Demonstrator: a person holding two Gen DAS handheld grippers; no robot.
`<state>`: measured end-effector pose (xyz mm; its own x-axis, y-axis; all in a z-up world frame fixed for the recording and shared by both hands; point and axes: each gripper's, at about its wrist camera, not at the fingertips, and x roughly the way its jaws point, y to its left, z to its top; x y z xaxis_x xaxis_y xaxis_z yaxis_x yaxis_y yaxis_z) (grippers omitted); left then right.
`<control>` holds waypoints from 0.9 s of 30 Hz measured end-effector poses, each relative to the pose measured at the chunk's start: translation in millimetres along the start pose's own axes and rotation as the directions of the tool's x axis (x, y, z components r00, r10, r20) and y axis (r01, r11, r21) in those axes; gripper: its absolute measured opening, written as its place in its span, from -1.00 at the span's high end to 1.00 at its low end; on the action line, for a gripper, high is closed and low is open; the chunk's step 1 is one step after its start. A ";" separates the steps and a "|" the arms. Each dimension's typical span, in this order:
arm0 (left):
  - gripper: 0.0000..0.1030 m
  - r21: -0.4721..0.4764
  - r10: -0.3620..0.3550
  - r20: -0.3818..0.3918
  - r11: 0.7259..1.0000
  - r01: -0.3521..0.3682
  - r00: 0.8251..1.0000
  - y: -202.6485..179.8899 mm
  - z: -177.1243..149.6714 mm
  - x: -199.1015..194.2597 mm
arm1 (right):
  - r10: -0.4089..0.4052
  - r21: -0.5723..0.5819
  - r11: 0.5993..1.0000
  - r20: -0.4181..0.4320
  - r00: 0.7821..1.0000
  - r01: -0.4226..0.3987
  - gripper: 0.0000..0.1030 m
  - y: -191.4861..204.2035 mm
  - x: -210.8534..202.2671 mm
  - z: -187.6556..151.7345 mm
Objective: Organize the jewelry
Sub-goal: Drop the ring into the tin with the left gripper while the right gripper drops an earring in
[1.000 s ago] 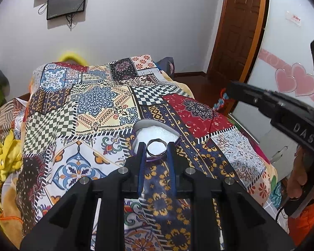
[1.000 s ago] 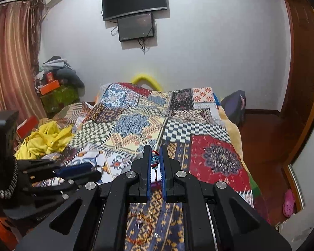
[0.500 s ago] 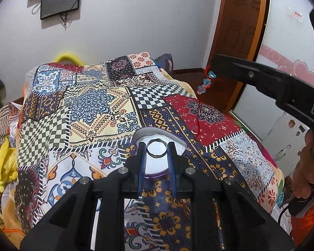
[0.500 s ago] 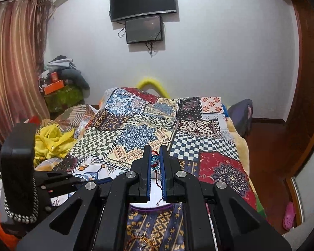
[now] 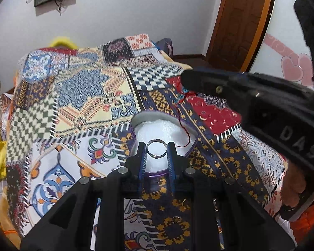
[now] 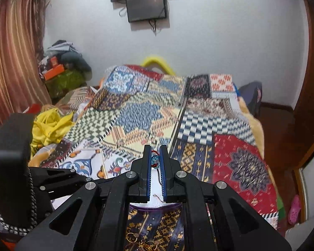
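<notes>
From the left wrist view, a silver ring (image 5: 156, 148) is seen pinched between the two fingers of the left claw (image 5: 156, 152), held upright with its hole facing the camera. Directly beneath it lies a purple-rimmed box (image 5: 193, 135) lined with white padding, resting on the patchwork bedspread (image 5: 79, 96). The ring is judged to be meant for that padding, so the claw should be brought low over the white lining before the fingers are parted; released from height, a ring is likely to bounce or roll off onto the busy pattern, where it would be hard to find. A red cord dangles across the box's right side from the right claw (image 5: 183, 79), and it should be kept clear of the ring. Small gold hoops (image 5: 185, 202) lie on the bedspread nearer the camera, not yet gathered.

From the right wrist view, the right claw (image 6: 156, 159) is seen clamped tight on a red thread bracelet (image 6: 155, 160) with a blue bead, the cord trailing down between the fingers over the white lining. It should be lowered until the loose end has settled inside the rim, so that nothing is left hanging over the edge. More gold pieces (image 6: 134, 237) are visible on the bedspread at the bottom of the view.
</notes>
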<state>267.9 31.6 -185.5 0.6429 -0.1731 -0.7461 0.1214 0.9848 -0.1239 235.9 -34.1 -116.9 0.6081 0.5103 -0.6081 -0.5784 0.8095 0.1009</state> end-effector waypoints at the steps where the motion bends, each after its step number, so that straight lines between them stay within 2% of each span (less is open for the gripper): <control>1: 0.63 -0.002 -0.005 -0.011 1.000 0.005 1.000 0.6 -0.2 3.5 | 0.005 0.005 1.000 -0.016 1.000 -0.005 0.87 -0.9 4.1 -0.7; 9: 0.63 -0.002 -0.007 -0.040 1.000 0.007 0.999 1.8 2.4 14.8 | 0.024 0.019 1.000 -0.125 0.992 -0.021 0.87 -12.3 29.1 -14.3; 15: 0.63 0.009 -0.013 -0.048 1.000 0.013 0.999 0.0 2.9 16.8 | 0.029 0.015 1.000 -0.177 0.984 -0.027 0.87 -16.7 40.4 -21.9; 22: 0.63 0.030 0.019 -0.057 0.999 -0.018 0.998 -2.8 -0.6 15.2 | 0.025 -0.002 1.000 -0.212 0.977 -0.026 0.87 -16.5 44.2 -26.7; 24: 0.63 0.036 0.033 -0.053 0.999 -0.031 0.998 -3.4 -2.0 12.4 | 0.007 -0.010 1.000 -0.208 0.978 -0.009 0.84 -16.3 41.2 -26.3; 27: 0.62 0.044 0.055 -0.042 0.998 -0.053 0.998 -3.2 -3.5 5.9 | -0.006 -0.010 1.000 -0.198 0.980 0.004 0.66 -16.9 36.6 -26.2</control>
<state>268.6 27.5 -191.8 0.6163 -0.1178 -0.7787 0.1201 0.9912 -0.0550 253.7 -36.7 -161.5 0.4920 0.4381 -0.7523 -0.5812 0.8087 0.0908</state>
